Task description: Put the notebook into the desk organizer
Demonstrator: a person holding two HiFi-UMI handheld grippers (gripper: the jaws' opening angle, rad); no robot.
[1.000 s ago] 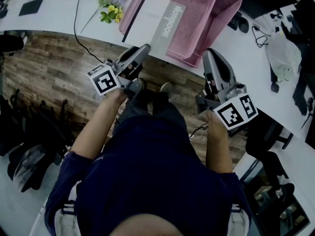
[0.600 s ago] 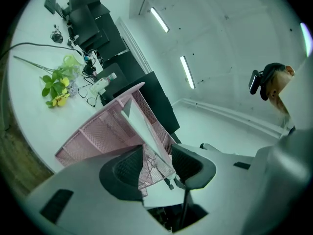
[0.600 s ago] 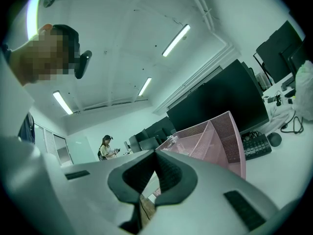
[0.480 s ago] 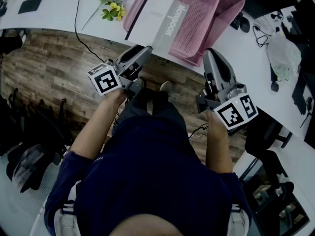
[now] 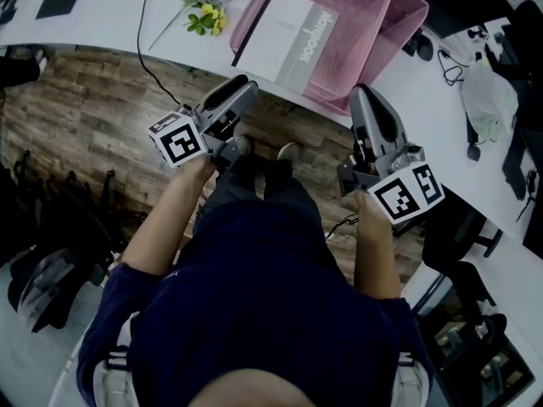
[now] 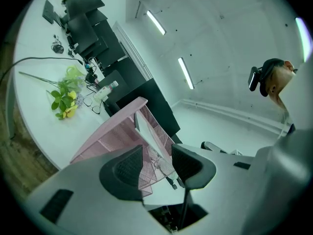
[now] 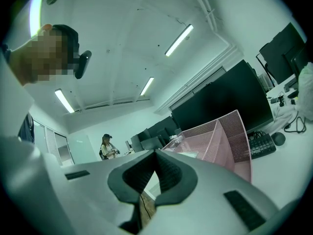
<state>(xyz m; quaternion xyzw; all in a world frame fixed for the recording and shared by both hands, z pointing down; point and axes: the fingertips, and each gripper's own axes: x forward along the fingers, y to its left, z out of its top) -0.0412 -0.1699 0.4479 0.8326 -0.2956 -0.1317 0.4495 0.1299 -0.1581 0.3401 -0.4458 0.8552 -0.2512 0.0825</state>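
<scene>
The white and grey notebook (image 5: 297,41) lies flat inside the pink mesh desk organizer (image 5: 392,7) on the white desk. My left gripper (image 5: 240,89) hovers over the floor just short of the desk edge, below and left of the notebook. Its jaws have just been opening and stand open with nothing between them (image 6: 156,163); the organizer (image 6: 110,131) shows beyond them. My right gripper (image 5: 367,97) is held level off the organizer's near right corner. Its pads meet in the right gripper view (image 7: 156,161), shut on nothing, with the organizer (image 7: 222,138) ahead on the right.
A flower sprig (image 5: 204,11) and a black cable (image 5: 142,45) lie on the desk (image 5: 93,24) left of the organizer. A white plastic bag (image 5: 488,91) and dark gear sit at right. Monitors line the desk's back; a person (image 7: 108,147) stands far off.
The left gripper has drawn back from the notebook's near edge, and the gap between them has grown. The notebook stays in the organizer. The right gripper has barely shifted.
</scene>
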